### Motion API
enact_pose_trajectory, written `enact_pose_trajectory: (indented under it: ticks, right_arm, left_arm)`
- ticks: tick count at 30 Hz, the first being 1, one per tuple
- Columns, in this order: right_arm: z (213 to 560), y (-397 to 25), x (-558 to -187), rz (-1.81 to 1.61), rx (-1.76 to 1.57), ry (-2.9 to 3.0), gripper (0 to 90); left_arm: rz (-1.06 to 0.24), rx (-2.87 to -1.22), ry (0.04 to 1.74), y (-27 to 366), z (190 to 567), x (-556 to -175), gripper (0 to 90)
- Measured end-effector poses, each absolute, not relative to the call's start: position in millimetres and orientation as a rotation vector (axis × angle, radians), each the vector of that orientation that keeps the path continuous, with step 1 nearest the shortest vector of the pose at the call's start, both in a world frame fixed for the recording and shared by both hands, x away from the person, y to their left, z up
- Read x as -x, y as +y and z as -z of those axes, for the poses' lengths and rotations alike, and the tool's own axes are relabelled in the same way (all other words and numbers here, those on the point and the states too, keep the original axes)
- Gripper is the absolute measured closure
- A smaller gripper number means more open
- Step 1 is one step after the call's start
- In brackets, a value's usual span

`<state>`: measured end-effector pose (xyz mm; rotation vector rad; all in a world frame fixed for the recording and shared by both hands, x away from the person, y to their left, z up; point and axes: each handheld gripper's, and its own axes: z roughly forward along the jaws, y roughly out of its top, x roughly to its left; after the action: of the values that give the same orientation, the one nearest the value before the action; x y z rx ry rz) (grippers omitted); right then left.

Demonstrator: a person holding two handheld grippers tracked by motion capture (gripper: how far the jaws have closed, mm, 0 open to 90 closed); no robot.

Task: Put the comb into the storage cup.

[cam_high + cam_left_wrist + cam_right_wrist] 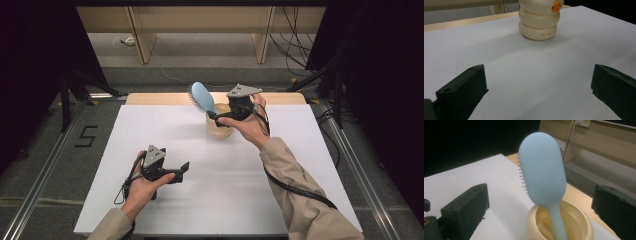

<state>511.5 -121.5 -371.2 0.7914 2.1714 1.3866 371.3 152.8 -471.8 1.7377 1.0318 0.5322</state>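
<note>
Near table's [150, 130] far edge, hairbrush [202, 96] stands in cup [218, 128]; jaws apart.

A lab: black curtains [385, 75], floor rails [40, 165] (loose cables [295, 45]).

Even overhead light, dark surroundings; soft shadows on table [200, 150]; gripper views slightly blurred.

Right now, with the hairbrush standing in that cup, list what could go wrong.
The blue hairbrush leans in the cream cup handle-down, its big head high above the rim; it may tip the cup or fall out. The right gripper sits open right beside the handle; a bump could knock both over. The cup stands near the far edge of the white board.
</note>
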Motion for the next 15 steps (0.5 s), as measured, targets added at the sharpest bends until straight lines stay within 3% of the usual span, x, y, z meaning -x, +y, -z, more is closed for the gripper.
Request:
enact_pose_trajectory:
  ticks: [15]
  right_arm:
    - [376.3,-133.5,-502.8,-1.38,-0.797,2.178,2.8]
  left_arm:
    - [-0.532,-1.737,1.033,152.8,471.8,-371.3,0.0]
